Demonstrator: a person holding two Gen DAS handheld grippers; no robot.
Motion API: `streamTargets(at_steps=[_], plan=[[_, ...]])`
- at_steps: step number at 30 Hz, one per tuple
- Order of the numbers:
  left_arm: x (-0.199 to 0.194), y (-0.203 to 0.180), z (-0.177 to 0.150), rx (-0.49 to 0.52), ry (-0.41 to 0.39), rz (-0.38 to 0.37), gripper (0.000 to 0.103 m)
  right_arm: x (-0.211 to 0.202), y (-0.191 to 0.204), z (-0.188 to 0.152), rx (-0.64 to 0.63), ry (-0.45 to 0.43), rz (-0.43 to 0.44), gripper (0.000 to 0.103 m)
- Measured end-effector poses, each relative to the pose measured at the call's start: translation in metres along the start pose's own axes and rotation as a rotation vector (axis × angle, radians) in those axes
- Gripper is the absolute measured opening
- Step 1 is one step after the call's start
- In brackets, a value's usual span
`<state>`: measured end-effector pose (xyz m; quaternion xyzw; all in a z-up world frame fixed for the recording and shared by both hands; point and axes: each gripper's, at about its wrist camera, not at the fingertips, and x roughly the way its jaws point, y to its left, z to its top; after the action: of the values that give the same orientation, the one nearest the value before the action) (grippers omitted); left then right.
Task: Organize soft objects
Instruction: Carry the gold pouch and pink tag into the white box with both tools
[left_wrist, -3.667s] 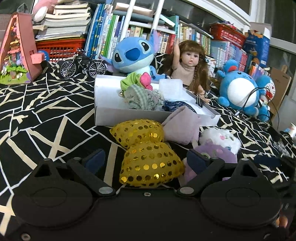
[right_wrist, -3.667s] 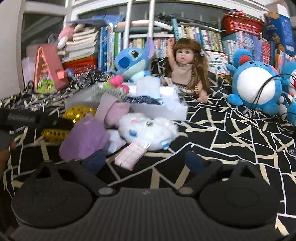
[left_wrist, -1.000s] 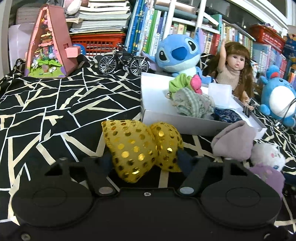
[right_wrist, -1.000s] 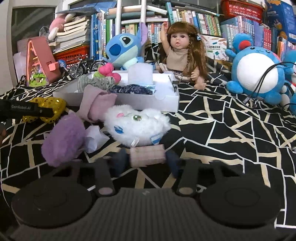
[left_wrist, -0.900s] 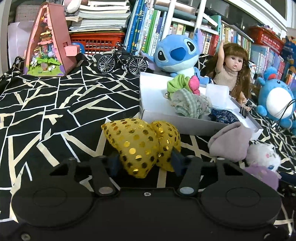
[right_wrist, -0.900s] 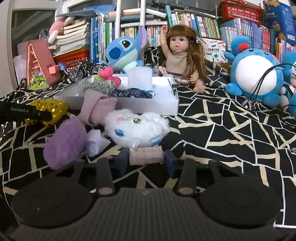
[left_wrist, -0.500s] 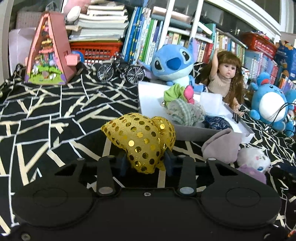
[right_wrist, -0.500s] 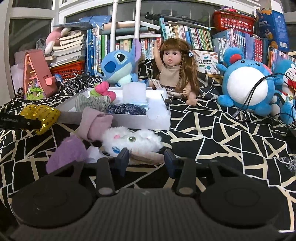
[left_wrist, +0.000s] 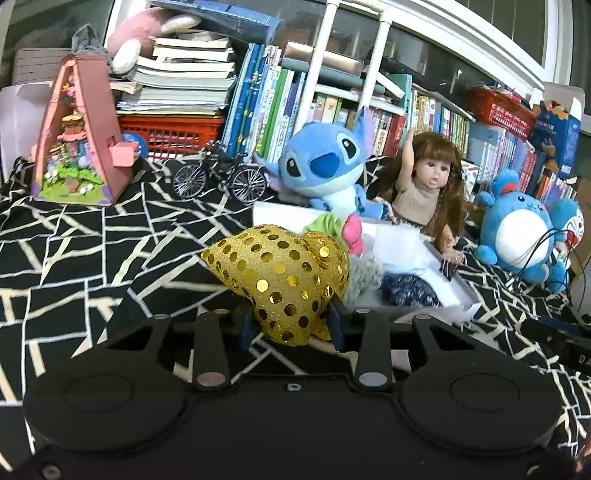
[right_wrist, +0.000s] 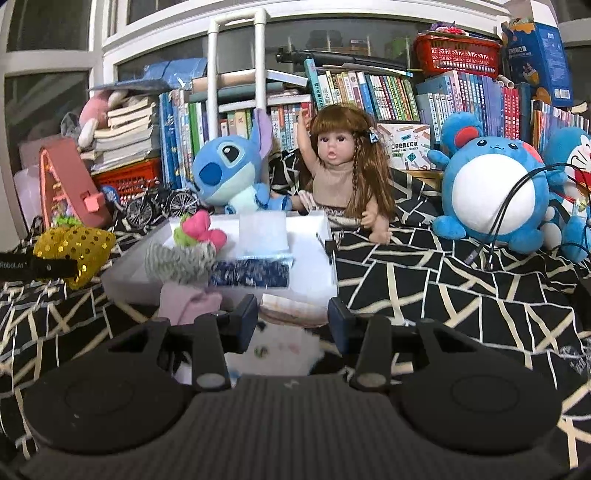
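Progress is roughly halfway by my read, going left to right. Your left gripper is clenched on the gold sequin bow, which is lifted off the black-and-white patterned cloth and sits just left of and near the white box, not yet over it. Its jaws have just been closing, and the bow is squeezed between them now. In the right wrist view the same bow shows at far left, held clear of the cloth.

Inside the box you already have a green-and-pink scrunchie, a grey checked scrunchie, a dark blue patterned piece and a white folded item. Those look done.

Just near the box's front wall, the mauve soft piece is outside it, so it is left to do. Your right gripper is grasping a small pinkish checked fabric piece, raised in front of the box's near-right wall, not yet in. Under that gripper the white fluffy plush lies on the cloth, also pending.

Stitch plush, doll and the round blue plush sit behind and right of the box; I can't tell if they count.

Remaining, I'd judge: drop both held items in, then the mauve piece and the white plush.
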<state>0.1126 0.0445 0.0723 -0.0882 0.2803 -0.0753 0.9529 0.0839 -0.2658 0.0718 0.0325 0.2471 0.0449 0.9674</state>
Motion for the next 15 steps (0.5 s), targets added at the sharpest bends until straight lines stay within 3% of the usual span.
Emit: streamTargets(at_steps=[7, 15], plan=[[0.024, -0.004, 0.024, -0.026, 0.021, -0.035, 0.037, 0.029, -0.009, 0.026, 0.058, 0.032, 0.022, 0.048], [0.064, -0.006, 0.03, -0.031, 0.066, -0.05, 0.037, 0.076, -0.013, 0.04, 0.078, 0.106, 0.018, 0.048]])
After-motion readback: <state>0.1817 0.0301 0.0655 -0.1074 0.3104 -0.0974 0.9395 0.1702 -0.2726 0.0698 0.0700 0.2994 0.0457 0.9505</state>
